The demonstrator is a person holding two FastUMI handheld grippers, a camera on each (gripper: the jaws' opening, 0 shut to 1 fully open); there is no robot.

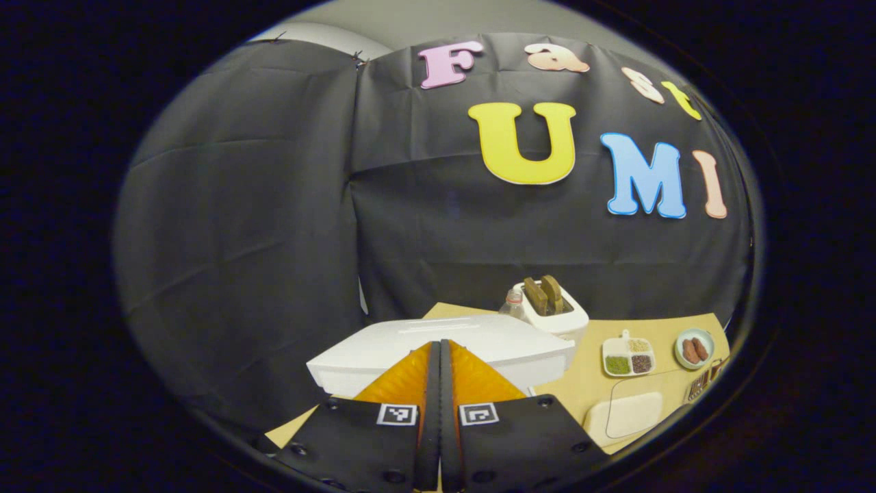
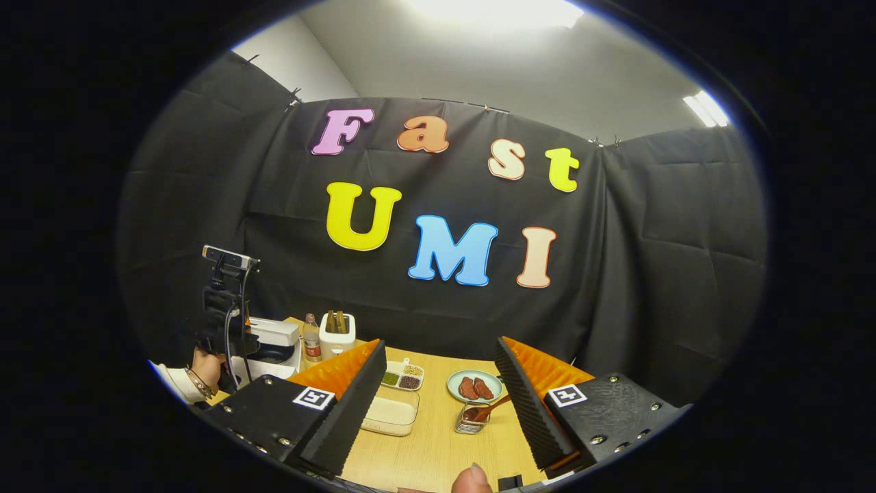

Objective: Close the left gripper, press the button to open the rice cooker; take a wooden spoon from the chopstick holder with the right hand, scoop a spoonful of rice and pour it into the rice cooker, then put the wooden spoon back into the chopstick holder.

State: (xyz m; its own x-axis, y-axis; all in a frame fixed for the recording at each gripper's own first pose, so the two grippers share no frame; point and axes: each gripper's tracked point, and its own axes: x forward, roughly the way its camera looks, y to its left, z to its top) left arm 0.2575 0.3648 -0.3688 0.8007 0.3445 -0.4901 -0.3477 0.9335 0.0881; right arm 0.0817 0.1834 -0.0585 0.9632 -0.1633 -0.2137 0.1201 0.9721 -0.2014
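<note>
The white rice cooker (image 1: 479, 342) lies low in the left gripper view, its broad lid right under and ahead of my left gripper (image 1: 440, 348), whose fingers are shut together with nothing between them. The right gripper view has the cooker (image 2: 272, 341) at the far left, with the other gripper (image 2: 226, 301) and the hand (image 2: 205, 370) holding it just in front. My right gripper (image 2: 438, 346) is open above the table. Past it stands the chopstick holder (image 2: 471, 419) with the wooden spoon (image 2: 487, 411) in it. The white rice box (image 2: 390, 413) sits to the left of the holder.
A toaster (image 1: 551, 308) with bread and a small bottle (image 1: 513, 305) stand behind the cooker. A divided dish of grains (image 1: 628, 356), a plate of sausages (image 1: 694, 349) and the rice box (image 1: 633, 414) lie on the wooden table (image 2: 445, 445). Black cloth walls close the back and sides.
</note>
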